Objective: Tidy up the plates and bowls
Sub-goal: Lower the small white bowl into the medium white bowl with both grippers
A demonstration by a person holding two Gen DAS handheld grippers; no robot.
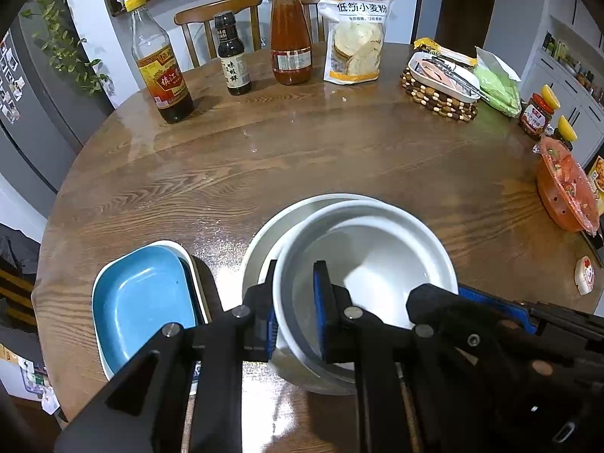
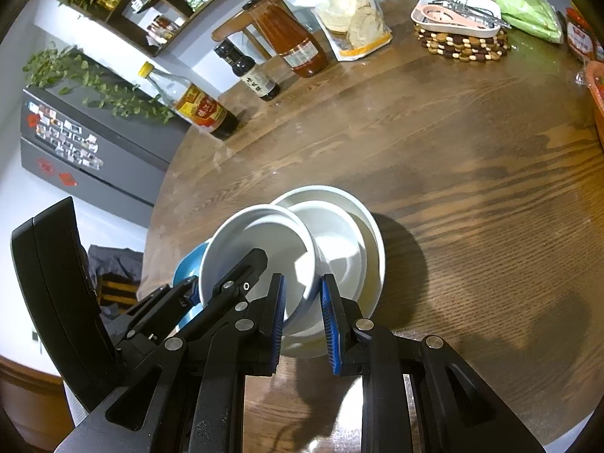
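A white bowl [image 1: 377, 260] is held tilted over a wider white plate [image 1: 264, 234] on the wooden table. My left gripper [image 1: 296, 309] is shut on the bowl's near left rim, one finger inside and one outside. My right gripper [image 2: 302, 315] straddles the bowl's [image 2: 264, 249] right rim with its blue pads a little apart from it. The plate [image 2: 372, 241] lies under and to the right of the bowl in the right wrist view. A blue rectangular dish [image 1: 143, 298] rests inside a white dish at the left, and shows as a blue edge [image 2: 188, 264] in the right wrist view.
Along the far edge stand a vinegar bottle [image 1: 160, 64], a dark sauce bottle [image 1: 232, 54], a red sauce jar [image 1: 290, 37] and a flour bag [image 1: 356, 34]. A utensil tray on a beaded mat [image 1: 441, 90] and an orange wrapped bowl [image 1: 566, 188] sit at the right.
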